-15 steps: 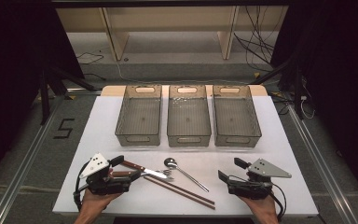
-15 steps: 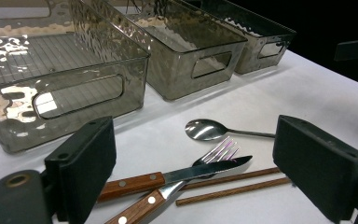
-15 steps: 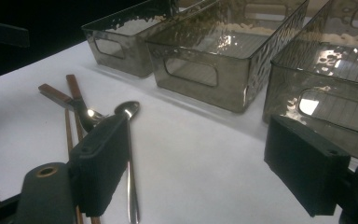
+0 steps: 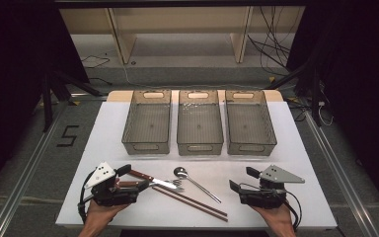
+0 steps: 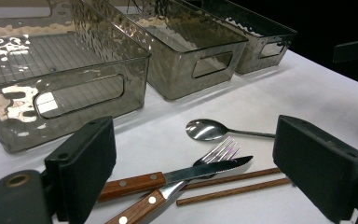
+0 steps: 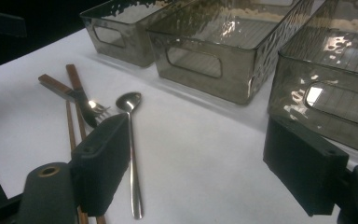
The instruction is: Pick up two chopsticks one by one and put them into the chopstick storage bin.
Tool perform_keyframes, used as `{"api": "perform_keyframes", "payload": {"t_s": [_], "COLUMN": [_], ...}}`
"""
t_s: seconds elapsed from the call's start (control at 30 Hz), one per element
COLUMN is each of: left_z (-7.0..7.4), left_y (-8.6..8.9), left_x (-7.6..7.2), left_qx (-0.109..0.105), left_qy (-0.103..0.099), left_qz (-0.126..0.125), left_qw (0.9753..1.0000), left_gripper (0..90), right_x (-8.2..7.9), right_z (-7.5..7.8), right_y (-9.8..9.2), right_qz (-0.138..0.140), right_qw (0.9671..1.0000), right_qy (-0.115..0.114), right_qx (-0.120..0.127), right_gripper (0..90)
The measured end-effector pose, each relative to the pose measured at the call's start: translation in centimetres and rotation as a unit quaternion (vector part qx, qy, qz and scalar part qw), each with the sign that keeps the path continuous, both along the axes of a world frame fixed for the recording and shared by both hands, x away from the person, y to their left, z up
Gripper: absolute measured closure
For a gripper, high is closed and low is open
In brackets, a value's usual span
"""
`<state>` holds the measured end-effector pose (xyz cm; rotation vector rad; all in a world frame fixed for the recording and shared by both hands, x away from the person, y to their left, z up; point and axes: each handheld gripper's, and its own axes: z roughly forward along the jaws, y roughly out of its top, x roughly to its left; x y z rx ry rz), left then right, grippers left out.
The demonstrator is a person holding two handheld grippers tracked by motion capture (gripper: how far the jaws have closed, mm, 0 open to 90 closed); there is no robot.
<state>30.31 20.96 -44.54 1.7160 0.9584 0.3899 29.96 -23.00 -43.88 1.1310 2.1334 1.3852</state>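
Three bins (image 4: 200, 123), one spoon (image 4: 181, 172), one fork (image 5: 216, 151), one knife (image 5: 186, 172) and two chopsticks (image 4: 192, 202) were counted. Left gripper (image 4: 133, 178) and right gripper (image 4: 240, 179) were held released. Handle ends were cut off.

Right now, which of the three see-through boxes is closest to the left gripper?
The leftmost box of the row. It sits just beyond the left gripper, while the middle box and the rightmost box lie farther toward the right gripper.
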Motion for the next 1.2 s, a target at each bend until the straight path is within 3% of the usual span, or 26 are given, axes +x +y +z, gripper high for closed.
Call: {"api": "perform_keyframes", "payload": {"t_s": [0.27, 0.4, 0.47, 0.67, 1.07, 1.2], "left_z": [0.0, 0.1, 0.1, 0.1, 0.1, 0.1], "left_y": [0.1, 0.0, 0.0, 0.1, 0.1, 0.2], "left_x": [0.1, 0.0, 0.0, 0.1, 0.1, 0.1], "left_qx": [0.0, -0.003, -0.002, 0.0, -0.002, -0.003], "left_qy": [-0.001, -0.001, -0.002, -0.002, -0.003, -0.003], "left_qz": [0.004, 0.006, 0.006, 0.006, 0.007, 0.008], "left_qw": [1.0, 1.0, 1.0, 1.0, 1.0, 1.0], "left_gripper": [12.8, 12.8, 12.8, 12.8, 12.8, 12.8], "right_x": [1.1, 1.4, 1.8, 2.7, 3.5, 3.4], "right_z": [0.8, 1.1, 1.3, 1.9, 2.7, 2.7], "right_y": [1.2, 1.9, 2.8, 4.1, 6.1, 6.7], "right_qz": [0.022, 0.03, 0.046, 0.057, 0.084, 0.102], "right_qw": [0.9979, 0.9962, 0.9935, 0.9883, 0.9816, 0.9776], "right_qy": [0.045, 0.052, 0.064, 0.083, 0.098, 0.104], "right_qx": [-0.042, -0.063, -0.082, -0.115, -0.14, -0.152], "right_gripper": [24.5, 25.3, 26.0, 27.7, 30.9, 33.6]}}
